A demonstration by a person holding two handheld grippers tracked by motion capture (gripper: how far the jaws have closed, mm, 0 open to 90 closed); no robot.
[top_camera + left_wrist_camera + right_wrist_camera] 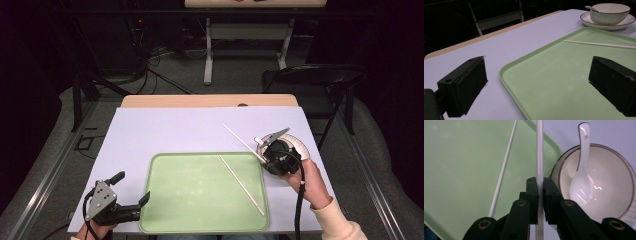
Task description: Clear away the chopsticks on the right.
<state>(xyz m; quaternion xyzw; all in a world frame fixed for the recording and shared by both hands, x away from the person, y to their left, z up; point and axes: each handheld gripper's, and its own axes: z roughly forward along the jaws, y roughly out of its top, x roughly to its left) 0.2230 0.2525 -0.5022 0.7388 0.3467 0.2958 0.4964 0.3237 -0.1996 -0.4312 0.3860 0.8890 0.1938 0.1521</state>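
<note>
High view: green tray (200,195) sits on the lavender-covered bench (165,130), near the person's edge, and serves as landmark. 1 white chopstick (241,185) lies inside the tray, on its right half, running diagonally from the tray's far middle toward its near right corner. 2nd chopstick (243,143) is clamped by the right gripper (267,159) just off the tray's far right corner; it slants away over the bench beyond the tray's far edge, off the surface as far as can be told. Right hand (310,182) holds that gripper from the tray's right side, cream sleeve at the wrist. Right gripper view: fingers (532,195) pinched narrow on the 2nd chopstick (539,157), stick running straight up between them; tray (454,170) with the 1st chopstick (502,170) to one side, white bowl (599,185) with dark rim and white spoon (580,175) inside it to the other side. Bowl sits on a white plate (609,23), right of the tray's far right corner, in left gripper view. Left gripper (131,189) sits at the tray's near left corner, fingers (466,85) spread wide, holding nothing, 1 over the bench and 1 over the tray's left edge.
</note>
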